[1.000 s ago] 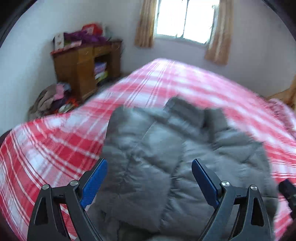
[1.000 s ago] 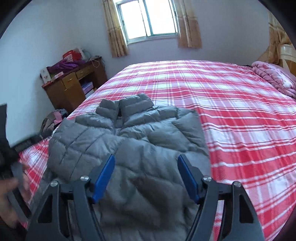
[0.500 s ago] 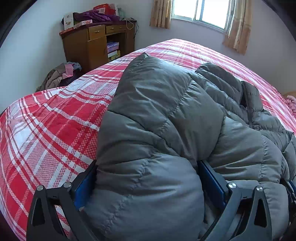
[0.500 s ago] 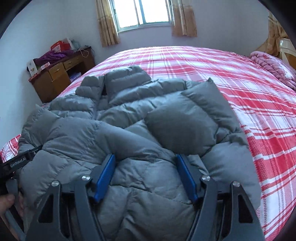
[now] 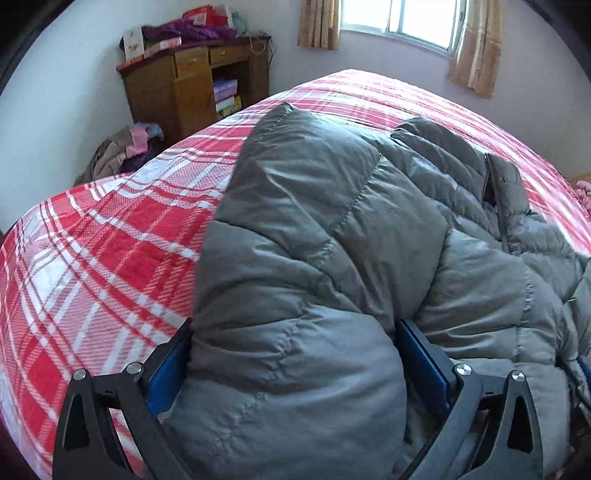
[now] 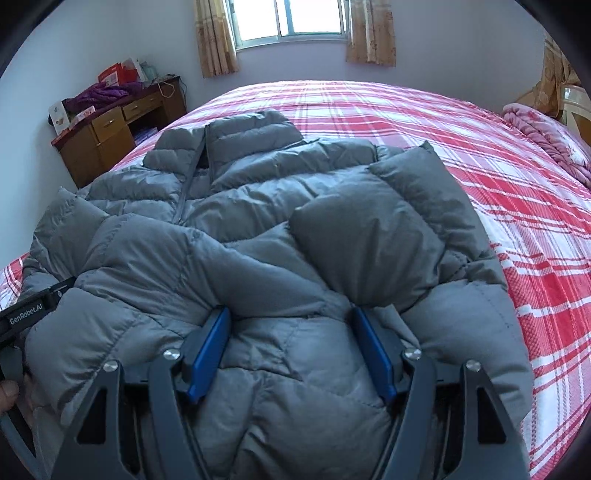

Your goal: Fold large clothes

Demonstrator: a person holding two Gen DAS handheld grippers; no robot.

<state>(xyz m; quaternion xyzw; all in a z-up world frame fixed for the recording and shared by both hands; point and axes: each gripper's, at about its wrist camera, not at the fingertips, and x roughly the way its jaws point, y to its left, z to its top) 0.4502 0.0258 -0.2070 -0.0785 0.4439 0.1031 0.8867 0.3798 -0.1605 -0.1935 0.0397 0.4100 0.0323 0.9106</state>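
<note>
Far to my left, against the wall, stands a wooden desk (image 5: 192, 88) with purple cloth and boxes piled on top, and a heap of clothes (image 5: 118, 155) lies on the floor beside it. The bed (image 5: 92, 258), spread with a red-and-white plaid sheet, fills the room from there to the right.

My left gripper (image 5: 295, 369) sits at the near left edge of the grey down jacket (image 6: 258, 240). Its blue-padded fingers (image 5: 168, 373) stand wide apart with a thick roll of the jacket's padding bulging between them; whether they are pressing on it I cannot tell. In the right wrist view that same gripper (image 6: 33, 314) shows at the left border, its black body half buried under the jacket's side.

The jacket lies on the bed, front up, collar pointing toward the window (image 6: 291, 18), zip running down its middle, and both sleeves are folded in across the chest.

My right gripper (image 6: 291, 354) is at the near hem, right of the left one. Its fingers (image 6: 208, 350) are spread, pads resting on quilted fabric that fills the gap between them, and the tips are tucked under the folded sleeves; again I cannot tell if they are clamping.

At the far right of the bed lies a bunched pink blanket (image 6: 546, 136).
</note>
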